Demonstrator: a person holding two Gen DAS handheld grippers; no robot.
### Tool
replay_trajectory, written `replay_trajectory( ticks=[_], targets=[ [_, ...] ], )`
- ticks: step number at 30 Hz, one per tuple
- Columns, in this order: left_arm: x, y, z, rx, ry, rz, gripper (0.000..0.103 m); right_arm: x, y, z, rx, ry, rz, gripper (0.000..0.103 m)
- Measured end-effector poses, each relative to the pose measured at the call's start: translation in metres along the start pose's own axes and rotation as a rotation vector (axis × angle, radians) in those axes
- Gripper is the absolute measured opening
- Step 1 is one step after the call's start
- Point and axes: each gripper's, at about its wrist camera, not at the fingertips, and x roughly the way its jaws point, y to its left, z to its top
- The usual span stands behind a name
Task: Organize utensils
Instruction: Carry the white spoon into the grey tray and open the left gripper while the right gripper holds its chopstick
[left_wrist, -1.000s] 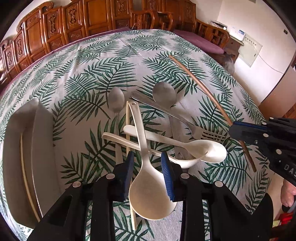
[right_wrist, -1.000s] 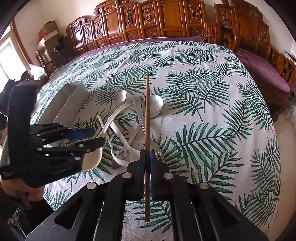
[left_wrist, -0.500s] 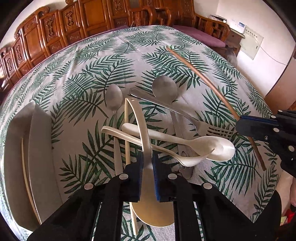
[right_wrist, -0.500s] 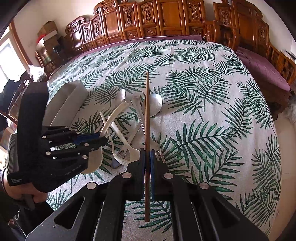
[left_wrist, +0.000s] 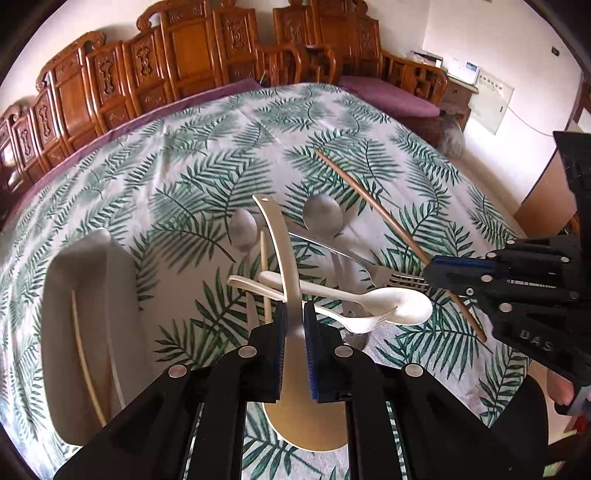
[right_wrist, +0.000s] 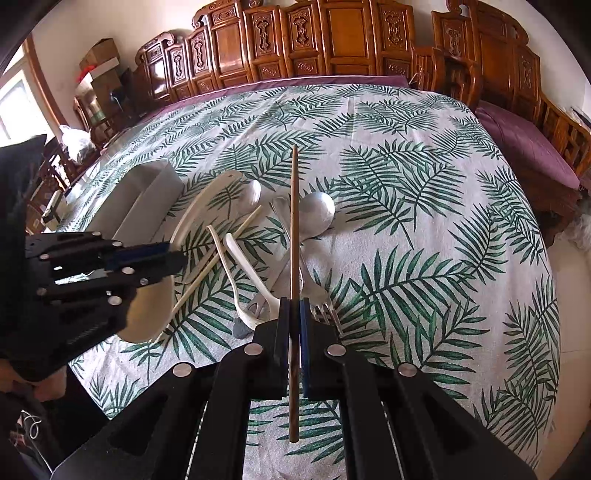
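The left gripper (left_wrist: 294, 325) was closed on the handle of a cream rice paddle (left_wrist: 284, 258), lifted clear above the heap. The right gripper (right_wrist: 294, 317) was clamped on a brown chopstick (right_wrist: 293, 229), held level over the counter (right_wrist: 424, 221). By my judgement the sorting had barely begun: the white tray (left_wrist: 122, 295) at the left held only one pale chopstick (left_wrist: 83, 354). Left in the pile near the middle were two metal spoons (left_wrist: 322, 216), a metal fork (left_wrist: 369, 267), a cream spoon (left_wrist: 388, 302), a cream fork (left_wrist: 354, 321) and another pale chopstick (left_wrist: 264, 273).
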Motion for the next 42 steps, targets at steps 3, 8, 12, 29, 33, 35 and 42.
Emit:
replay_trajectory(
  ticks=[3,8,12,29,33,35,42],
  targets=[
    [-0.011,0.004,-0.001,0.002,-0.015,0.004,0.009,-0.002,0.002,0.001,-0.004,-0.006,0.002,0.006],
    [-0.027,0.012,-0.003,0.001,-0.039,0.011,0.009,-0.007,0.010,0.002,-0.013,-0.019,0.007,0.006],
    [-0.037,0.023,-0.006,-0.006,-0.050,0.026,0.009,-0.010,0.017,0.003,-0.025,-0.027,0.010,0.006],
    [-0.061,0.095,-0.023,-0.102,-0.071,0.099,0.009,-0.017,0.057,0.006,-0.092,-0.050,0.038,0.006],
    [-0.063,0.113,-0.026,-0.118,-0.068,0.124,0.009,-0.020,0.073,0.009,-0.112,-0.060,0.052,0.006],
    [-0.063,0.124,-0.027,-0.128,-0.067,0.136,0.009,-0.021,0.083,0.010,-0.126,-0.065,0.057,0.006],
    [-0.057,0.147,-0.030,-0.153,-0.050,0.148,0.009,-0.020,0.118,0.021,-0.149,-0.077,0.090,0.006]
  ],
)
